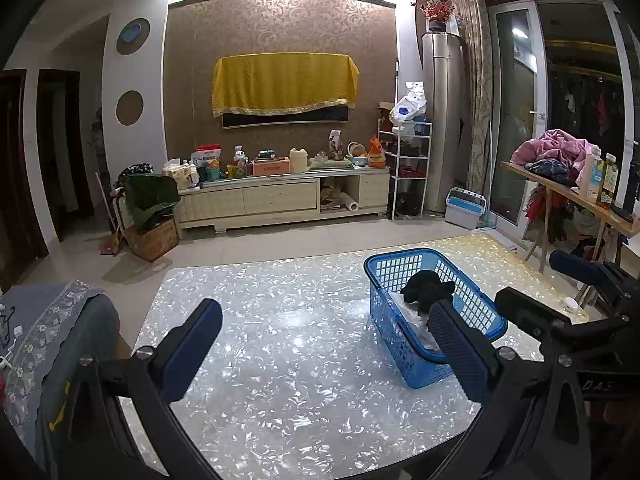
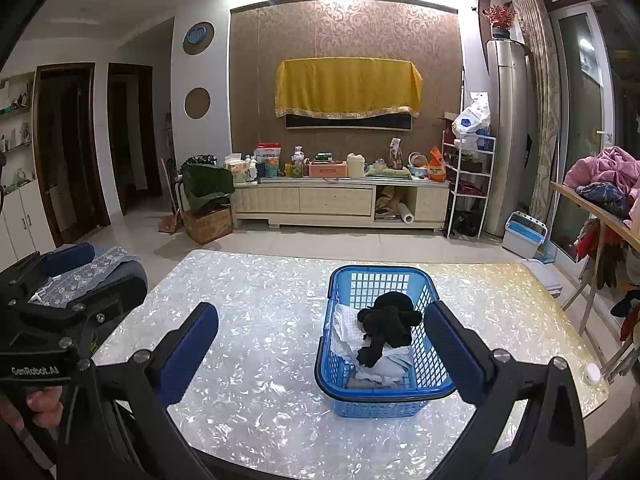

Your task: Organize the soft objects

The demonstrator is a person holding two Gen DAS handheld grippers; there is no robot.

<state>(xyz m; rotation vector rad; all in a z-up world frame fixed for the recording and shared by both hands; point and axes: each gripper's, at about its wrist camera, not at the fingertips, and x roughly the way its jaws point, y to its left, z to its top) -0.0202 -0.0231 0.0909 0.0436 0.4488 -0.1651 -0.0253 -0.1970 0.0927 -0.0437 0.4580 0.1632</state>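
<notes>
A blue basket is set toward the bench's right side, holding a black soft toy on white cloths. Both grippers, left and right, are held with jaws released, empty.

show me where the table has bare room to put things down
Bare: the wide stretch of table left of the blue basket, and the strip behind it. Crowded: the basket itself, holding white cloths and a black plush.
</notes>
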